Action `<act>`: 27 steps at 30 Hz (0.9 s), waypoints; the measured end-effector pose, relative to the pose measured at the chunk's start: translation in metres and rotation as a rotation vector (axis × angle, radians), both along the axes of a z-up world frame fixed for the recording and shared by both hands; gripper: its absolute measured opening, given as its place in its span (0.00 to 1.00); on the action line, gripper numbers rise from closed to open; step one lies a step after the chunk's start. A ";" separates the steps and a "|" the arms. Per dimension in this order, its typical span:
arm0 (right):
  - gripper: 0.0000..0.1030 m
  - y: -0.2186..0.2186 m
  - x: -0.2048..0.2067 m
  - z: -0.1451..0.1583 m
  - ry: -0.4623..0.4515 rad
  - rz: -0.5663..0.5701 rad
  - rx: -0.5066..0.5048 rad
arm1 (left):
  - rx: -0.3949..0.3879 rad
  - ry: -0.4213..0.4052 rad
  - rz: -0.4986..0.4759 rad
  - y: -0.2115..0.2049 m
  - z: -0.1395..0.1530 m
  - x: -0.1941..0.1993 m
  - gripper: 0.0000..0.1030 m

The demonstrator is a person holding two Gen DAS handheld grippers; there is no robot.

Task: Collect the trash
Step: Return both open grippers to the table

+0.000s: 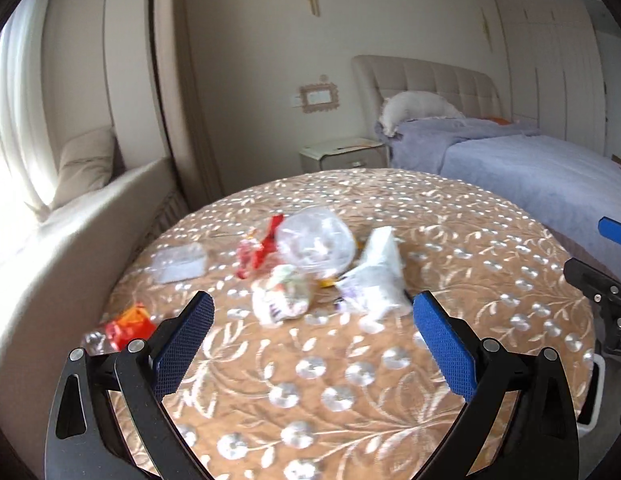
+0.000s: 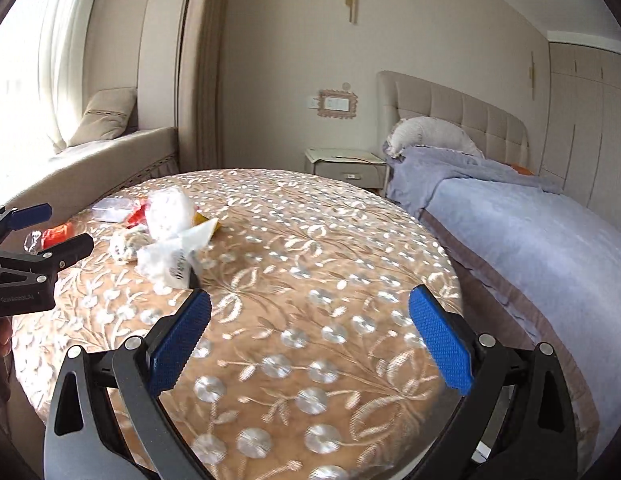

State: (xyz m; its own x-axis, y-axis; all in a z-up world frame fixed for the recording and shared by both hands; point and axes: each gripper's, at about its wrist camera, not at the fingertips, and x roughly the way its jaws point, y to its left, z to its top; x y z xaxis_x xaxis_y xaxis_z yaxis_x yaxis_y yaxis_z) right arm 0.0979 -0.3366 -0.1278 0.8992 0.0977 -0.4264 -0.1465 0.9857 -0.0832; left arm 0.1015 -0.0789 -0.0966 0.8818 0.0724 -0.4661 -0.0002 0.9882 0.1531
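On round table (image 1: 490, 248), crumpled white wrapper (image 1: 376, 276), blurred.

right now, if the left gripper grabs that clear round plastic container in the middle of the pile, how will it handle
The clear plastic container looks thin-walled and empty, so it is probably light and may dent or crackle when squeezed. Its rounded, glossy shape could slip between the pads or roll on the tablecloth. It touches the red wrapper, which might drag along.

Before you, the table (image 1: 450, 360) bears the trash (image 1: 310, 272) at its centre-left, a wrapper (image 1: 128, 326) near the left edge. Window seat (image 1: 70, 248) to your left, bed (image 1: 530, 168) behind right, nightstand (image 1: 342, 154) between them.
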 end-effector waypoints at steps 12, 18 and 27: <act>0.96 0.094 0.025 0.007 0.009 0.163 -0.079 | -0.153 0.135 0.306 0.115 -0.033 0.017 0.95; 0.96 0.108 0.039 0.007 0.009 0.183 -0.107 | -0.208 0.192 0.349 0.124 -0.051 0.037 0.95; 0.96 0.101 0.062 -0.005 0.061 0.144 -0.095 | -0.212 0.317 0.412 0.144 -0.064 0.069 0.95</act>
State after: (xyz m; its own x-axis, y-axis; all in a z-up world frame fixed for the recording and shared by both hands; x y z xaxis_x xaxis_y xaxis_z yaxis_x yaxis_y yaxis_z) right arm 0.1603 -0.2360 -0.1325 0.8510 0.1799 -0.4935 -0.2929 0.9424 -0.1615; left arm 0.1704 0.0646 -0.1608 0.6147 0.2571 -0.7457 -0.3790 0.9254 0.0067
